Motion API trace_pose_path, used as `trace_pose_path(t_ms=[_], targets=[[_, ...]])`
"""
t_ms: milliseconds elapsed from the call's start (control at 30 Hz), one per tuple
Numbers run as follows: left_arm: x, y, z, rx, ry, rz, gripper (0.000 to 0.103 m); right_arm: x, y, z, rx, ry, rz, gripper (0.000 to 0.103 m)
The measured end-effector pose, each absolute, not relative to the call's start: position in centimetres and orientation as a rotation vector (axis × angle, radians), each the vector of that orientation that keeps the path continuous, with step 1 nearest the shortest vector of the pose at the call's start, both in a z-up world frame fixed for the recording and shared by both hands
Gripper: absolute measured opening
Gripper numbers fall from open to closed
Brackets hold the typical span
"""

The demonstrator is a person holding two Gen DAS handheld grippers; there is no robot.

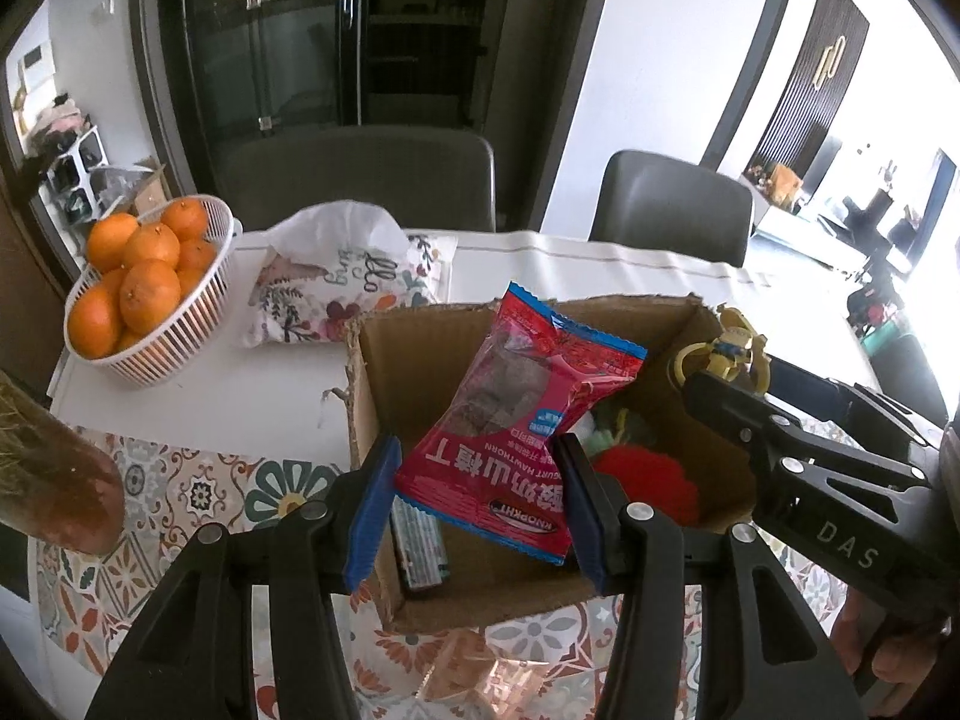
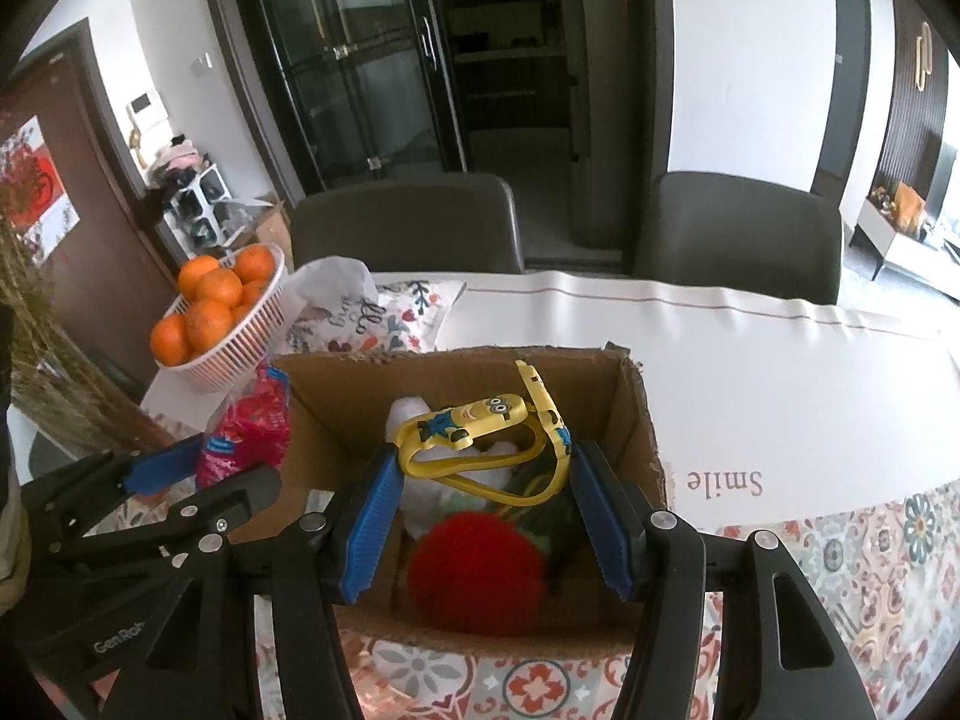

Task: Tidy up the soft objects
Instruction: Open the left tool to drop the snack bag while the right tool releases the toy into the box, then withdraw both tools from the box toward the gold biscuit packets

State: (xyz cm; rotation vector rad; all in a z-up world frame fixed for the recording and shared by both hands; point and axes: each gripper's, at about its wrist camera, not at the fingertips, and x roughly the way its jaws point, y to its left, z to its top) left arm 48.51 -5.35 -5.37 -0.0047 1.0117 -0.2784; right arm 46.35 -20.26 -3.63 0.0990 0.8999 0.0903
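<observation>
Over the cardboard box (image 1: 372,360), my left gripper (image 1: 480,498) pinches the hawthorn snack bag (image 1: 516,420), my right gripper (image 2: 486,504) the Minion strap (image 2: 480,420); either grip may slip.

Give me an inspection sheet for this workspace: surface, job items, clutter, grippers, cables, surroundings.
Surface: table under a white cloth, patterned floral mat at the near edge.
Job's things: open cardboard box holding a red pompom and white plush; red snack packet; yellow Minion strap toy.
Clutter: white basket of oranges, floral pillow, dried grass at left.
Grippers: left gripper shut on the red snack packet over the box; right gripper shut on the yellow Minion strap toy above the box.
Cables: nothing seen.
Surroundings: two grey chairs, glass-door cabinet, shelf clutter.
</observation>
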Motion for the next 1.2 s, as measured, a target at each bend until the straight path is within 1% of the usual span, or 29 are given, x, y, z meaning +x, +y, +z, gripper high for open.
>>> trace_pose_path(t_ms=[233,267,300,367,467,533,700,833,1000,1200], targets=[[49.3,-5.6,-6.7,-0.006,1.057,-0.275,0.055,48.1,-20.5,-5.6,0.118,0.965,0.098,0.061],[49.3,-5.6,-6.8,-0.006,1.055,-0.275,0.056,48.3,-20.6,-5.8,0.122,0.974,0.098,0.063],[49.3,-5.6,-6.7,-0.002,1.051,-0.272,0.061,48.4,-20.6,-5.9,0.124,0.982,0.097,0.067],[49.1,-5.5,-6.6,0.004,1.041,-0.264,0.062,48.5,-20.6,-6.1,0.126,0.987,0.092,0.070],[48.7,-5.2,-6.1,0.008,1.028,-0.252,0.064,48.4,-20.8,-6.0,0.131,0.982,0.080,0.070],[48.2,-5.0,-5.8,0.016,1.016,-0.248,0.068,48.2,-20.9,-5.7,0.127,0.976,0.072,0.070],[46.5,-4.4,-4.7,0.035,0.981,-0.230,0.069,46.9,-20.9,-4.7,0.112,0.947,0.038,0.072],[45.0,-3.7,-3.8,0.037,0.950,-0.227,0.076,45.5,-20.7,-3.6,0.093,0.915,0.009,0.072],[43.0,-3.0,-2.6,0.047,0.916,-0.217,0.081,43.4,-20.3,-2.2,0.092,0.885,0.005,0.072],[40.6,-1.9,-2.0,0.036,0.907,-0.206,0.085,41.1,-19.2,-1.0,0.077,0.858,0.013,0.072]])
